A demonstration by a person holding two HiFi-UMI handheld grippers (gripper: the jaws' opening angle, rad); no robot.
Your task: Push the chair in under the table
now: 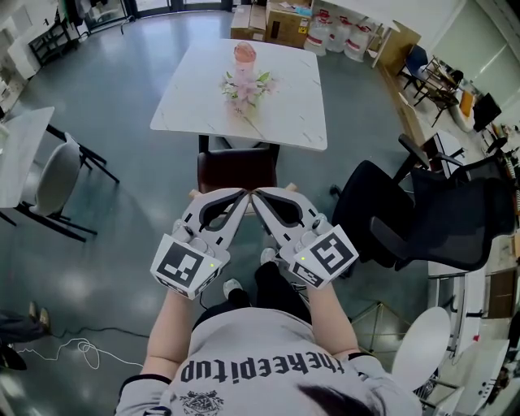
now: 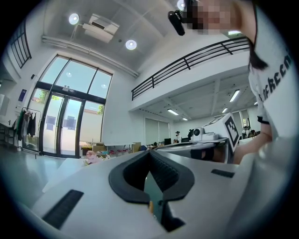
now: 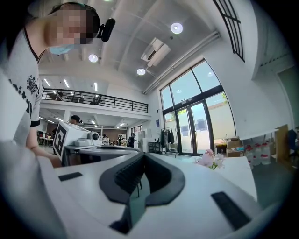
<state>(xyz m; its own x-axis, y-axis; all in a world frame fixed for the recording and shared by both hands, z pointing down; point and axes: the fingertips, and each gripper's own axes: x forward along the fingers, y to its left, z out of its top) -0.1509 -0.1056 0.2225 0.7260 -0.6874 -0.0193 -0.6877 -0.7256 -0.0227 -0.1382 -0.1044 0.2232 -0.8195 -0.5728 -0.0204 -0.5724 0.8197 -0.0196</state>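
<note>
A white marble table (image 1: 284,97) stands ahead with a pink vase and flowers (image 1: 245,77) on it. A dark brown chair (image 1: 237,168) sits at its near edge, the seat partly under the top. My left gripper (image 1: 242,193) and right gripper (image 1: 257,195) are held level side by side over the chair's near edge, their tips almost meeting. Both are shut with nothing between the pads. Whether they touch the chair I cannot tell. The left gripper (image 2: 150,154) points toward the flowers (image 2: 93,158). The right gripper (image 3: 142,156) has the flowers (image 3: 210,159) to its right.
A black office chair (image 1: 422,219) stands close on the right. A white chair (image 1: 53,175) and a second white table (image 1: 20,150) are on the left. Cardboard boxes (image 1: 284,24) line the far wall. A cable (image 1: 73,349) lies on the floor at lower left.
</note>
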